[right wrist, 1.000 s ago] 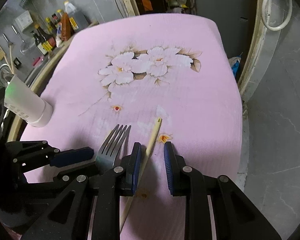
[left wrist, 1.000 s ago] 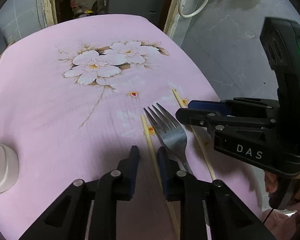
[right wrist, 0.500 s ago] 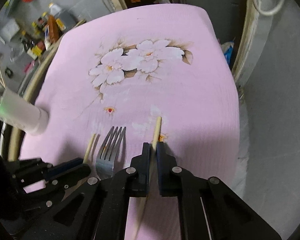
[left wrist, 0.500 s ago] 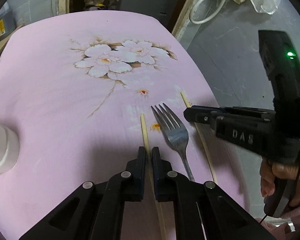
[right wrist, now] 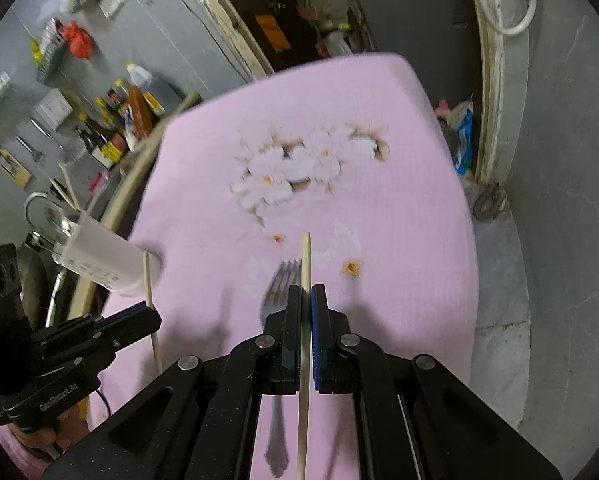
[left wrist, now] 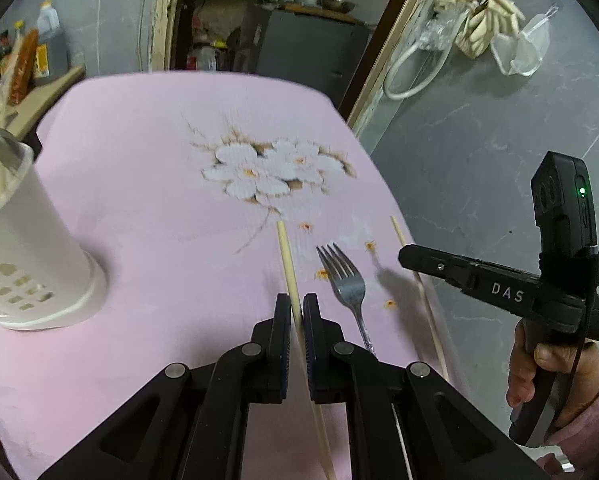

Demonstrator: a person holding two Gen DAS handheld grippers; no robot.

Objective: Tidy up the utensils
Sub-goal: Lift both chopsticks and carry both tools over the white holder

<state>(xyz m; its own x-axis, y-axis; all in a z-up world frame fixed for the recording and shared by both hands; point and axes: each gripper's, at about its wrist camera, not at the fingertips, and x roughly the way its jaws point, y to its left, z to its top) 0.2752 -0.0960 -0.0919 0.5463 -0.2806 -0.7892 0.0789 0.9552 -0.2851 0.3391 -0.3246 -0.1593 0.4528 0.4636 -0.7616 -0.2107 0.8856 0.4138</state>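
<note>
My left gripper (left wrist: 297, 305) is shut on a pale wooden chopstick (left wrist: 286, 259), held above the pink flowered cloth (left wrist: 147, 184). My right gripper (right wrist: 306, 297) is shut on the second chopstick (right wrist: 306, 256), also lifted. A steel fork (left wrist: 346, 285) lies flat on the cloth between the two grippers; in the right wrist view the fork (right wrist: 276, 284) shows under the held chopstick. In the left wrist view the right gripper (left wrist: 406, 255) holds its chopstick (left wrist: 423, 292) at the right. In the right wrist view the left gripper (right wrist: 147, 316) holds its chopstick (right wrist: 149, 288) at the left.
A white perforated utensil holder (left wrist: 23, 256) stands at the cloth's left and has chopsticks and something metal in it; the holder (right wrist: 99, 254) also shows in the right wrist view. Bottles (right wrist: 127, 120) crowd a shelf behind. The cloth's right edge drops to grey floor (left wrist: 479, 152).
Both grippers closed onto a chopstick each and lifted them off the cloth. Both views pulled back and up, so the utensil holder came into fuller view. The fork stayed in place.
</note>
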